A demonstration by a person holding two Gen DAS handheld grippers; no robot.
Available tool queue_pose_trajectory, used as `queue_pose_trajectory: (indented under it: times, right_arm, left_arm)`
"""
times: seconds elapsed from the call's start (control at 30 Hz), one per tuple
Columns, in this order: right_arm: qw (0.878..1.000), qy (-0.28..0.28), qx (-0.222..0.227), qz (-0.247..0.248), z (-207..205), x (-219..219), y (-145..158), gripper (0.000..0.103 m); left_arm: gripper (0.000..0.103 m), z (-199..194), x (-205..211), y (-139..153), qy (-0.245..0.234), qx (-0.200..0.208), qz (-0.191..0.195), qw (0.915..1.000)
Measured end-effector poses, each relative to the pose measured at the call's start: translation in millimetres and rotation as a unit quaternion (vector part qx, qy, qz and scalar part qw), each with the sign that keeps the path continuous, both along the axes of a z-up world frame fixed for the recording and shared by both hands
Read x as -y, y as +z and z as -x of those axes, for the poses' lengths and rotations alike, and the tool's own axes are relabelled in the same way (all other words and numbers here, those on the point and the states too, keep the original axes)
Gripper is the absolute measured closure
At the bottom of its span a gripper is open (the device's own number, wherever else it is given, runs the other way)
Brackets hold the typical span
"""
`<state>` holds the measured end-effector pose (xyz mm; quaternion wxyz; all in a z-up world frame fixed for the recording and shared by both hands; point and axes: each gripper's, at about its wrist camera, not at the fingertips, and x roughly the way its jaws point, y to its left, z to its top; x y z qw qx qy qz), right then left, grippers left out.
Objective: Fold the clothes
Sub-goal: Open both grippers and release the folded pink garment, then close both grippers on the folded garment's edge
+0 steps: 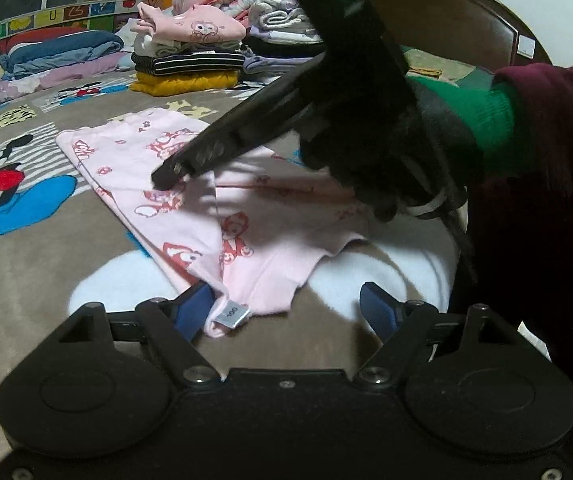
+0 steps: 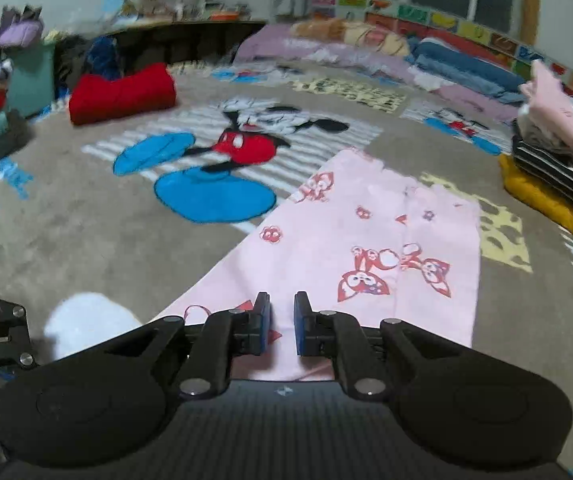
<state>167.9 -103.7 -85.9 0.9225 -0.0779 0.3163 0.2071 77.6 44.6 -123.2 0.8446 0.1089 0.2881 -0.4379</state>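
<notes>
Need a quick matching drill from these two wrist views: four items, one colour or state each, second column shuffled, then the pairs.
1. left gripper
2. right gripper
3. folded knit garment at the bottom of the stack
4. rolled bundle on the bed

A. red
B. fingers wide apart
C. mustard yellow
D. fingers nearly together over the pink printed garment

Pairs: 1-B, 2-D, 3-C, 4-A

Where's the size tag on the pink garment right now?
In the left wrist view, the size tag hangs at the pink garment's near corner, beside the left gripper's left-hand finger.
</notes>
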Motion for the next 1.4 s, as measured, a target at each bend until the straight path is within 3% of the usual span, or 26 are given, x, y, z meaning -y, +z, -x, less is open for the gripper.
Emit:
queue_pose_trajectory:
  times: [0.13,0.33,0.4,0.53,0.6,0.77,0.9,0.97,1.03,1.1,1.3,1.33,1.4]
  right_arm:
    - [0.999,-0.02,0.016,-0.023,23.9,14.7,10.7,0.087]
    - [0.996,-0.067,0.034,-0.05,62.0,61.9,7.6,0.081]
    - [0.994,-0.082,0.042,-0.05,77.1,76.2,2.5,0.074]
    - [0.993,-0.097,0.05,-0.048,102.2,99.3,-9.0,0.074]
    - [0.993,-0.093,0.055,-0.04,113.3,107.3,-13.4,0.074]
    - [0.996,-0.053,0.078,-0.003,143.5,117.2,-20.2,0.067]
    - [0.993,0.016,0.099,0.064,166.2,103.1,-24.6,0.062]
    - [0.988,0.044,0.11,0.103,173.4,90.6,-28.2,0.061]
    - [0.98,0.057,0.124,0.142,178.8,78.2,-32.1,0.061]
    - [0.974,0.057,0.136,0.171,178.7,70.7,-35.1,0.059]
    - [0.948,0.051,0.18,0.257,175.3,53.5,-46.1,0.053]
    - [0.943,0.052,0.188,0.269,174.1,51.0,-49.5,0.053]
    - [0.937,0.051,0.2,0.282,171.0,46.7,-53.6,0.053]
  left_arm:
    - [0.023,5.2,-10.0,10.8,0.037,0.027,0.004,0.999]
    - [0.023,3.0,0.8,18.2,0.069,0.063,0.045,0.9946]
    - [0.023,-4.1,11.1,14.6,0.076,0.059,0.036,0.9947]
    - [0.017,-14.8,28.7,-4.8,0.061,0.023,-0.018,0.9977]
    - [0.016,-9.7,34.3,-4.4,0.052,0.045,-0.039,0.9968]
    - [0.016,5.0,22.8,10.5,0.064,0.058,-0.032,0.9958]
    - [0.017,23.5,21.3,9.3,0.063,0.108,-0.087,0.9884]
    - [0.019,31.8,23.1,3.8,0.064,0.143,-0.131,0.9789]
    - [0.031,37.6,25.8,-0.9,0.068,0.176,-0.173,0.9668]
    - [0.033,43.2,29.6,-4.4,0.064,0.209,-0.206,0.9538]
    - [0.038,48.7,48.1,-25.9,0.042,0.316,-0.316,0.8937]
    - [0.038,48.3,51.4,-30.2,0.039,0.33,-0.325,0.8852]
    - [0.038,46.7,54.4,-34.8,0.037,0.347,-0.331,0.8768]
